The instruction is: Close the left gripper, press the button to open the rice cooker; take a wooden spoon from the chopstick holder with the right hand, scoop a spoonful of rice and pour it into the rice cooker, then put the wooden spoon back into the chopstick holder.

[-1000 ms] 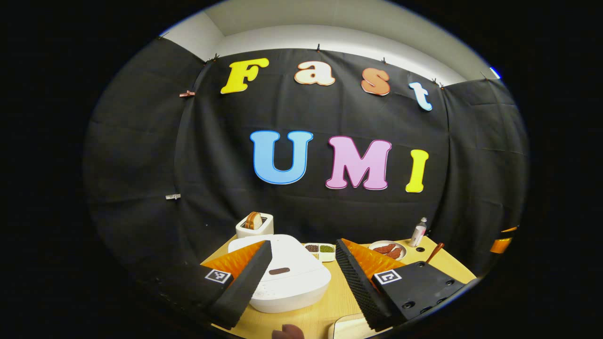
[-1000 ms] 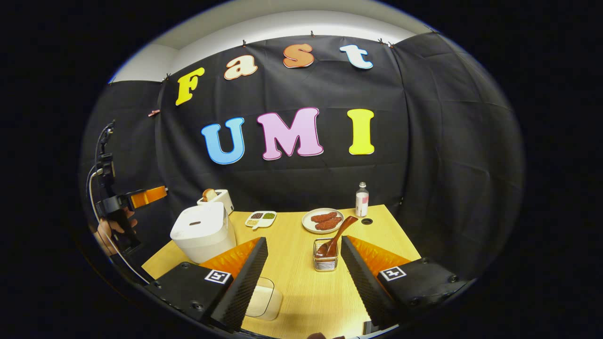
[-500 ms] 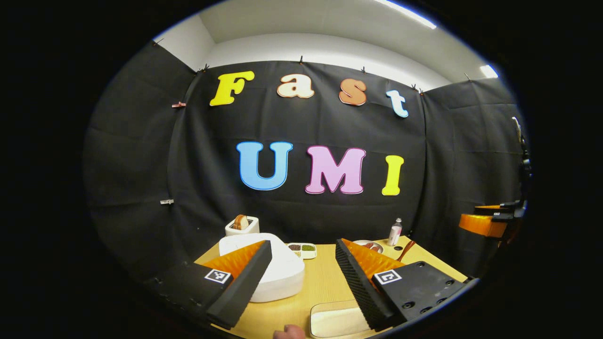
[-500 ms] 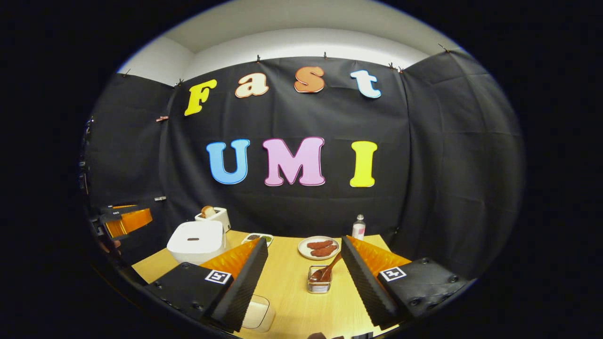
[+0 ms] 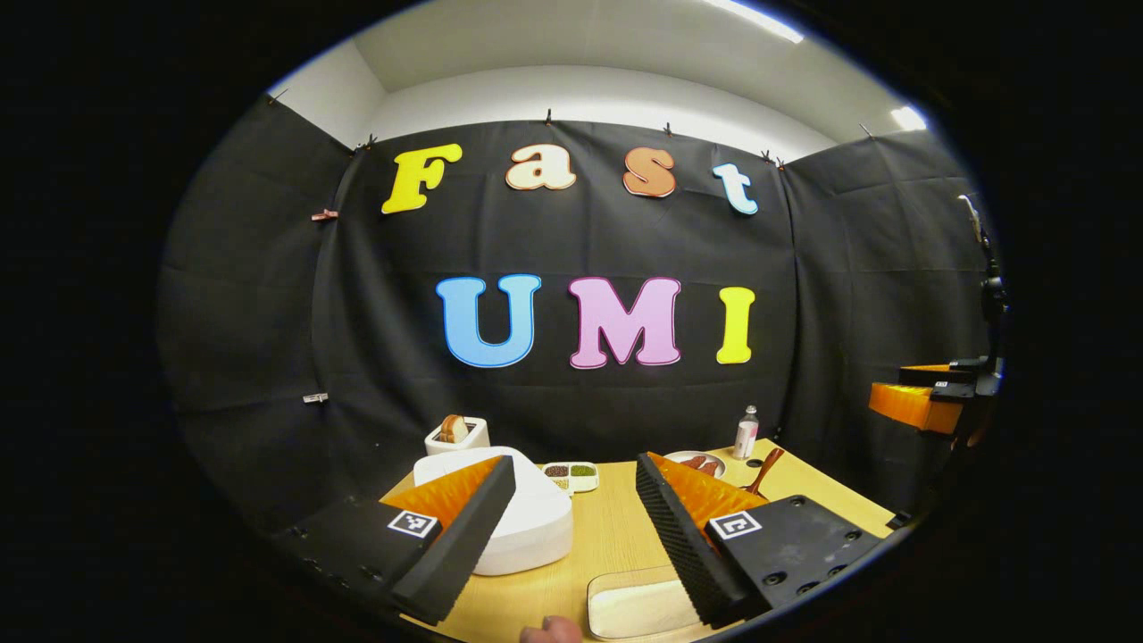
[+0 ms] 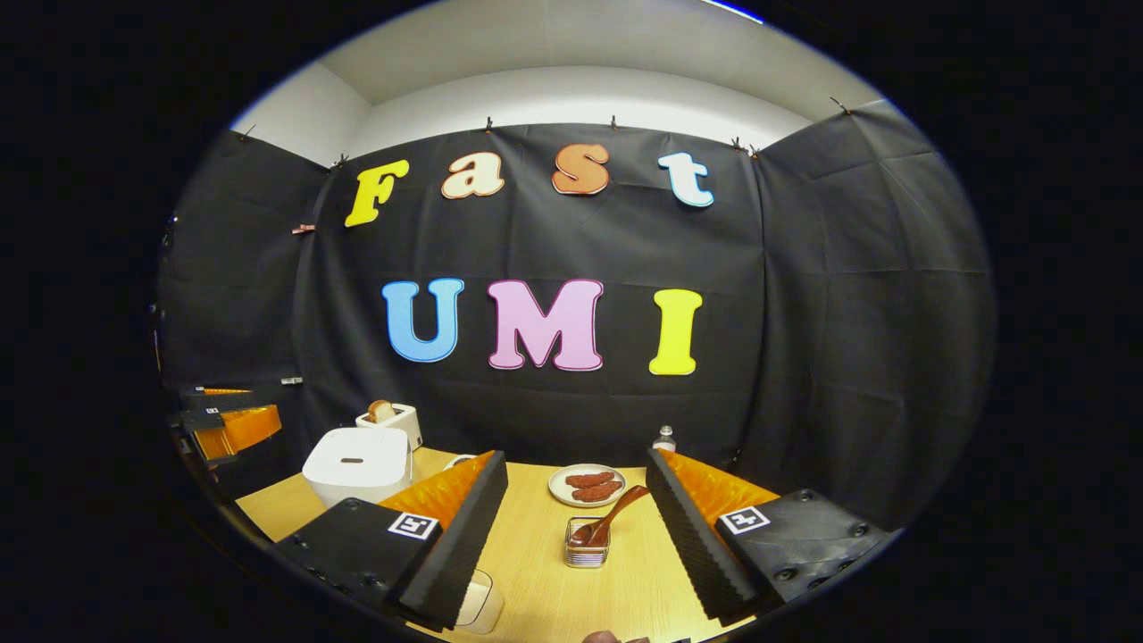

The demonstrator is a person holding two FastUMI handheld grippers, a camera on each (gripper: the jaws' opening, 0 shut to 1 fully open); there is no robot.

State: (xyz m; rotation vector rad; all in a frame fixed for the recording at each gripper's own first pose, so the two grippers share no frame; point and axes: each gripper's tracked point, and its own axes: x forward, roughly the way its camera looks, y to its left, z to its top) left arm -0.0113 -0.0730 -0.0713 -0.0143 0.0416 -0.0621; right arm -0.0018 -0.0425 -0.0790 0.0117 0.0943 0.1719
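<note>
The white rice cooker (image 5: 527, 518) stands on the wooden table (image 5: 607, 536) with its lid down, partly behind my left gripper's left finger. My left gripper (image 5: 576, 464) is open and empty, held back from the cooker. In the right gripper view the cooker (image 6: 353, 464) sits at the left. A wooden spoon (image 6: 612, 520) leans in the wire chopstick holder (image 6: 587, 555), mid-table between my fingers and farther off. My right gripper (image 6: 576, 457) is open and empty. A clear box of rice (image 5: 638, 607) lies at the near edge, also seen as the rice box (image 6: 478, 603).
A toaster (image 5: 455, 435) with bread stands behind the cooker. A divided dish of beans (image 5: 571, 473), a plate of sausages (image 6: 587, 484) and a small bottle (image 5: 746, 433) sit toward the back. The other gripper (image 5: 920, 406) hovers far right; a fingertip (image 5: 549, 630) shows low down.
Both grippers have drawn back and tilted up, so the table sits lower and smaller. My left gripper has left its place close over the cooker. Both stay open.
</note>
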